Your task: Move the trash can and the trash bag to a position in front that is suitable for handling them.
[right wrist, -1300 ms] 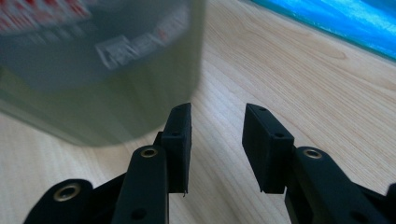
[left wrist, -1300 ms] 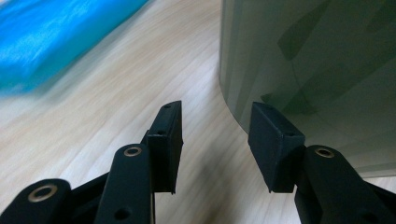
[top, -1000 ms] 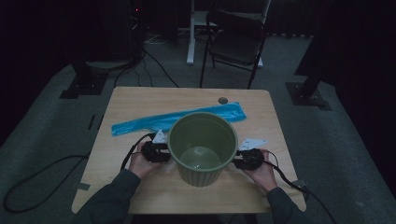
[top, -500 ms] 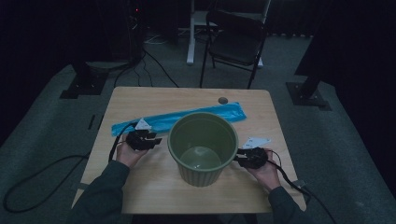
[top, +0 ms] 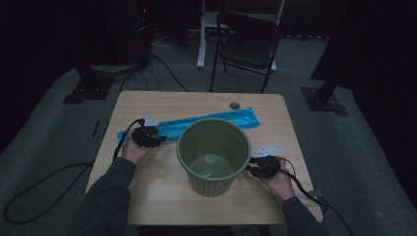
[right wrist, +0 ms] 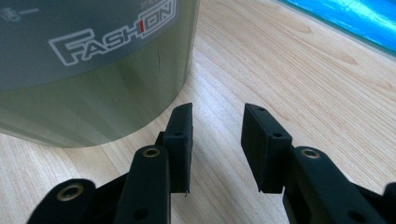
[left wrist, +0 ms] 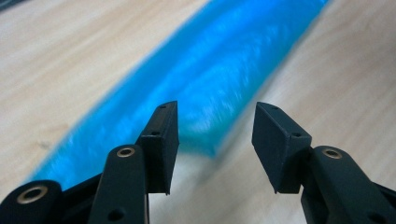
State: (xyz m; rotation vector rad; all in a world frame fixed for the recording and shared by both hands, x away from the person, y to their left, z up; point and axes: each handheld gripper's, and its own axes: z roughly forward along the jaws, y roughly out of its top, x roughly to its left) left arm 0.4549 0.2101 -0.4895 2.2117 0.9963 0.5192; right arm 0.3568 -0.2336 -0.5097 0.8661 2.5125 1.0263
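Bag [left wrist: 196, 88] end lies just ahead of open left claw [left wrist: 215, 140].

Bin [top: 213, 152] mid-table [top: 147, 196]; bag roll [top: 196, 125] behind it.

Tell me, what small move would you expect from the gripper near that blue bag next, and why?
Probably the left gripper eases forward over the near end of the blue bag and closes on it. Its jaws have just been opening, nothing sits between them yet, and the bag's end lies flat on the table straight ahead. The right gripper rests open beside the green bin.
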